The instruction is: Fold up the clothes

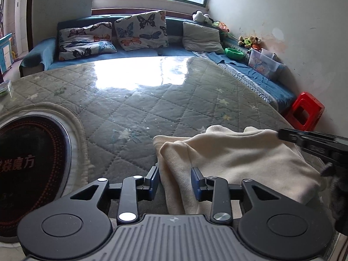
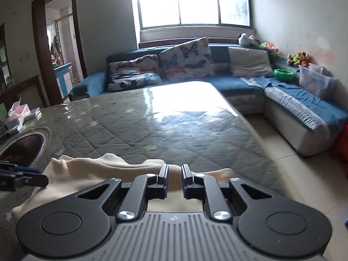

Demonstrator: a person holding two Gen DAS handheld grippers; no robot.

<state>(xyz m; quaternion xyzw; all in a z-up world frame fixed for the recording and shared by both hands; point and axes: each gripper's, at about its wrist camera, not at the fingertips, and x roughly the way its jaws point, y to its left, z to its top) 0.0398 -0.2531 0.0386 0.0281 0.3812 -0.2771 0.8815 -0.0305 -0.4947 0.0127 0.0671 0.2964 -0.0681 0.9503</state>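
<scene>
The left gripper [image 1: 175, 179] has its fingers apart, w/ a folded edge of the cream cloth [image 1: 235, 158] lying between the blue pads; the pads do not press it. In the right wrist view the right gripper [image 2: 174, 175] has its fingers closer, but a gap is seen between them; cloth is under and behind the tips, and I cannot tell if they touch it. In the left view the right gripper shows at the right edge, over the far right corner of the cloth.

The cloth lies at the near edge of the table [image 1: 152, 100], bunched, approx. half folded. The table has a grey quilted cover w/ small stars under a glossy sheet, and window light reflects on the far part.

At near left is a round black cooker plate [image 1: 30, 167] set in the table, w/ red Chinese characters; "方" is readable, the rest only partly.

Far: blue sofa [image 1: 139, 54] w/ butterfly cushions [image 1: 141, 30]. Right: red stool [image 1: 306, 111].
</scene>
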